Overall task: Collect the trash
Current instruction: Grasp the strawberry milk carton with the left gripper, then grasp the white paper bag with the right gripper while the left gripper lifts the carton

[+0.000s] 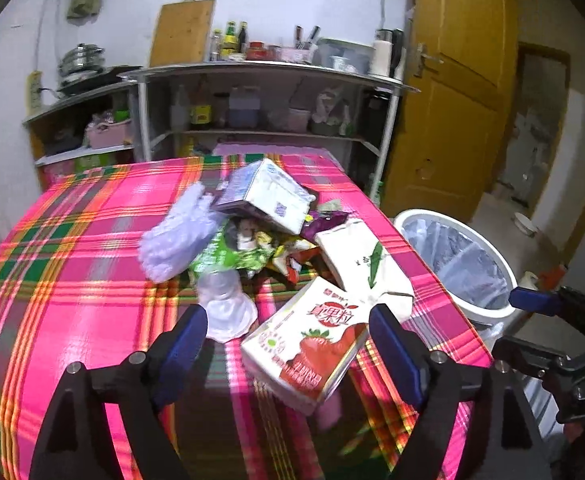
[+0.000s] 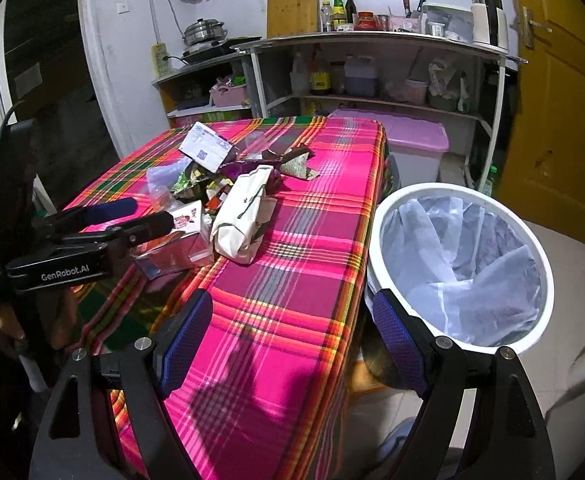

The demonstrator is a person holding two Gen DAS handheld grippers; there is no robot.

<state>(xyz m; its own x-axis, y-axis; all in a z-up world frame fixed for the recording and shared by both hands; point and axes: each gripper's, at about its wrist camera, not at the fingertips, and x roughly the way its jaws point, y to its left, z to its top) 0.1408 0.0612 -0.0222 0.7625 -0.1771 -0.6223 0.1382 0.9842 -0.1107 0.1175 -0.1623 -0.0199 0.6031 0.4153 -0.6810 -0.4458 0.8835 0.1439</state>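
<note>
A pile of trash lies on the pink plaid table [image 1: 72, 280]: a strawberry milk carton [image 1: 308, 348], a white tissue pack with a green leaf [image 1: 362, 260], a white box [image 1: 270, 196], a crumpled clear plastic bag [image 1: 180, 236], a clear cup [image 1: 228, 308] and several wrappers [image 1: 268, 248]. My left gripper [image 1: 288, 336] is open, its jaws on either side of the carton, which also shows in the right wrist view [image 2: 180, 236]. My right gripper [image 2: 292, 324] is open and empty over the table's near right edge, beside the white bin [image 2: 460, 264].
The bin [image 1: 456, 260] has a clear liner and stands on the floor right of the table. Metal shelves [image 1: 268, 96] with bottles and pots stand behind. A pink-lidded tub [image 2: 408, 136] sits behind the table. A yellow door [image 1: 452, 80] is at the right.
</note>
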